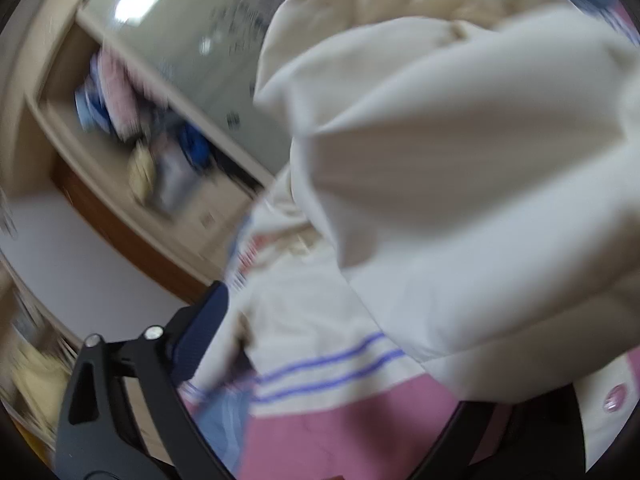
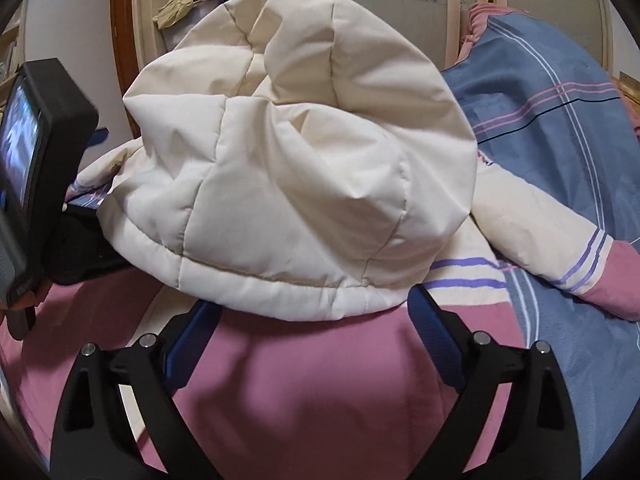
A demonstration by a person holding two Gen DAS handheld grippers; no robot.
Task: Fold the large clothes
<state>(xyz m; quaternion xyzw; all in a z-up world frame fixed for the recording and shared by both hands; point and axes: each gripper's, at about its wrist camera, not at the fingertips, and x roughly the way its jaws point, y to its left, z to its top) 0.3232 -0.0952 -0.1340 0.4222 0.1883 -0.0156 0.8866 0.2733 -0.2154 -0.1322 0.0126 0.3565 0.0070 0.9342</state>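
Right wrist view gives me the clearer read: my right gripper [image 2: 316, 320] stands wide apart, its blue pads either side of the puffy cream hood [image 2: 296, 168], which bulges over the jacket [image 2: 360, 380] spread on the blue striped bedding [image 2: 560, 128]. One sleeve [image 2: 552, 240] lies stretched out to the right, so I judge the fold barely begun: sleeves, hood and body all remain to bring in. My left gripper [image 1: 224, 360] is blurred in its own view; it may be closed on a fold of the jacket, but I cannot tell. Behind, a wardrobe [image 2: 140, 20] with loose clothes [image 2: 180, 8] hanging out. The left gripper's body crowds the jacket's left edge.
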